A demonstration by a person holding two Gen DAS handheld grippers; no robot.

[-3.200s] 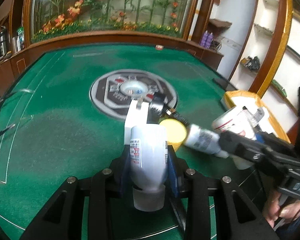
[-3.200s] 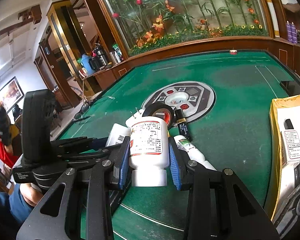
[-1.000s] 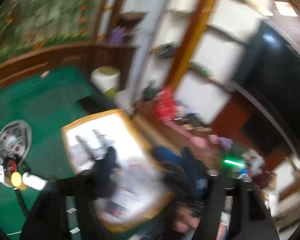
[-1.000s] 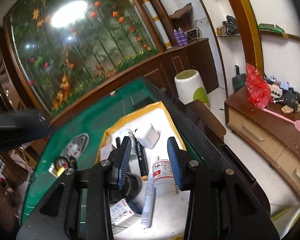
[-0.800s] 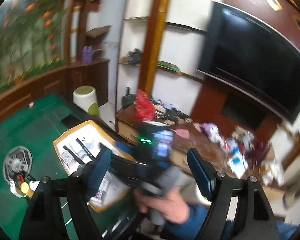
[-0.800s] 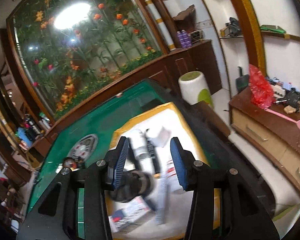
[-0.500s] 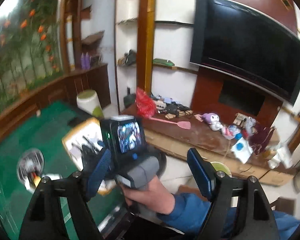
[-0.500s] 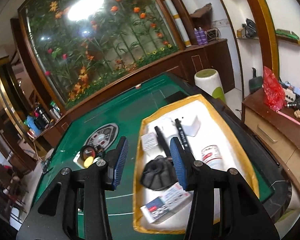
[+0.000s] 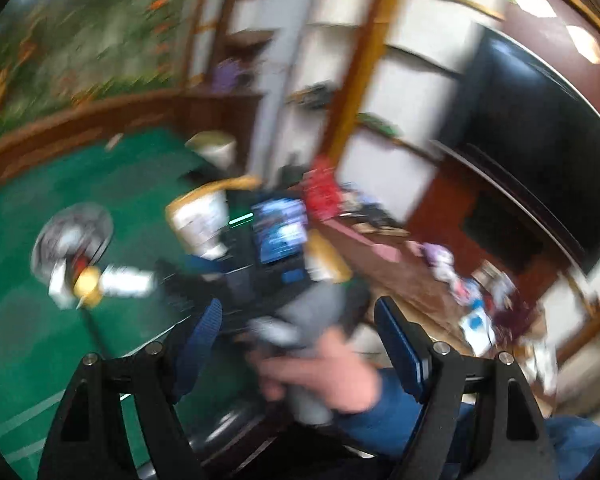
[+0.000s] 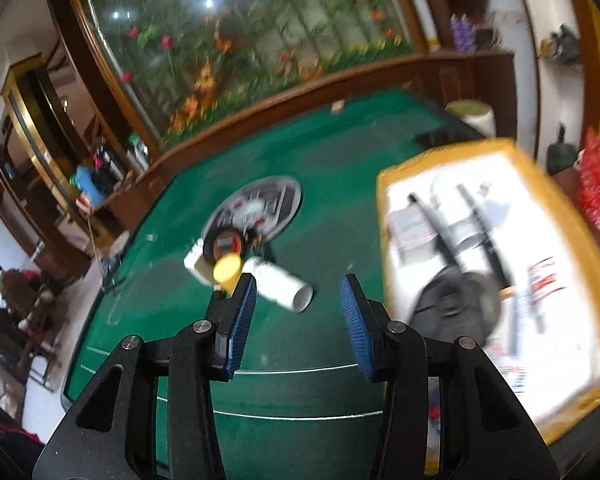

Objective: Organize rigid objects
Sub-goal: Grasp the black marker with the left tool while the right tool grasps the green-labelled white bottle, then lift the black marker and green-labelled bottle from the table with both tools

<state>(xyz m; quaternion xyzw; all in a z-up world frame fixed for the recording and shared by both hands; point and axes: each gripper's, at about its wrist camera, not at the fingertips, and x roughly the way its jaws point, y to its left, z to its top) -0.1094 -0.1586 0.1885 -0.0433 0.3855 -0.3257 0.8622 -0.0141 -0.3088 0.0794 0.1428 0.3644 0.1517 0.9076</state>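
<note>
Both views are blurred by motion. My right gripper is open and empty, high above the green table. Ahead of it lie a white bottle, a yellow-lidded jar and a black tape roll in a small pile. The yellow-rimmed tray at the right holds bottles, pens and a black round thing. My left gripper is open and empty; between its fingers I see the hand holding the other gripper's handle. The pile and the tray show at its left.
A round grey panel sits in the middle of the table. A wooden rail runs along the far edge below a flower mural. A white bin stands beyond the tray. Shelves and a cluttered sideboard are to the right.
Both grippers let go of their white bottles over the tray and rose open. Now both views swing back left toward the table and the pile.
</note>
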